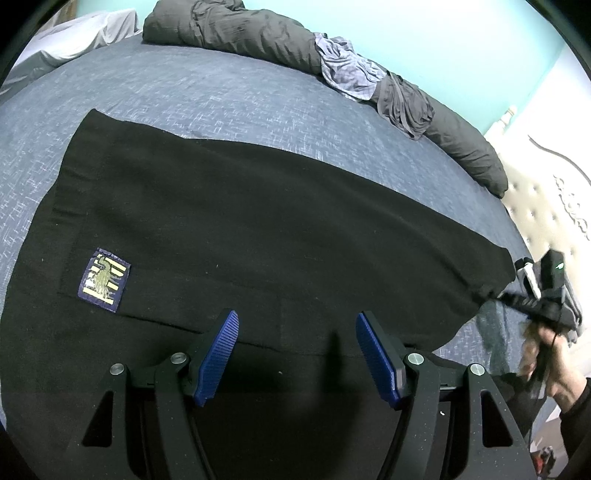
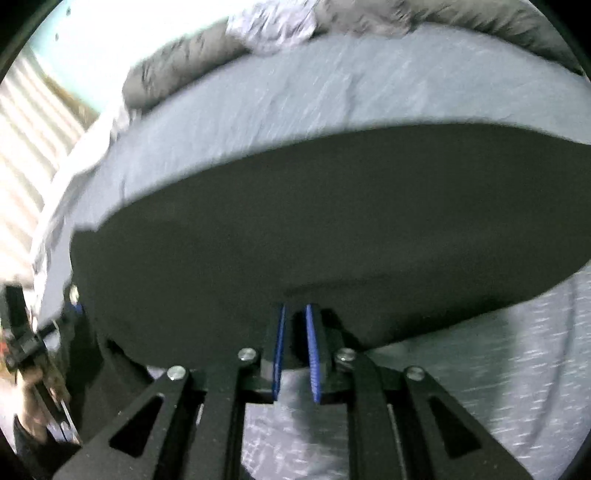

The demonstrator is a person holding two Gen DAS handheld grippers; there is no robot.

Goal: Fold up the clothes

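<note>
Two grippers are at a black garment (image 1: 240, 221) spread flat on a bed whose blue-grey sheet (image 1: 184, 92) has a flecked, woven look. The garment's near edge is cut off behind the left gripper (image 1: 297, 315), and the fisheye bends its far edge into a curve. The cloth is matte and dense, with faint seam lines. A stitched rectangular patch (image 1: 105, 278), navy-bordered with pale gold bars and a greenish figure, sits toward its left end; any lettering on it is too small to read.

The left gripper hangs over the garment with its ribbed blue pads (image 1: 218, 354) spread wide and nothing between them. The right gripper (image 2: 295, 308) is at the garment's right-hand corner, its pads a narrow slit apart. That view is smeared by blur, so whether cloth is pinched there cannot be told. The hand (image 1: 550, 369) holding it is partly out of frame.

Along the far side lie a rumpled dark grey duvet (image 1: 240, 33) and a crumpled lilac checked cloth (image 1: 347, 70). A button-tufted cream headboard (image 1: 535, 206) stands at the right.
</note>
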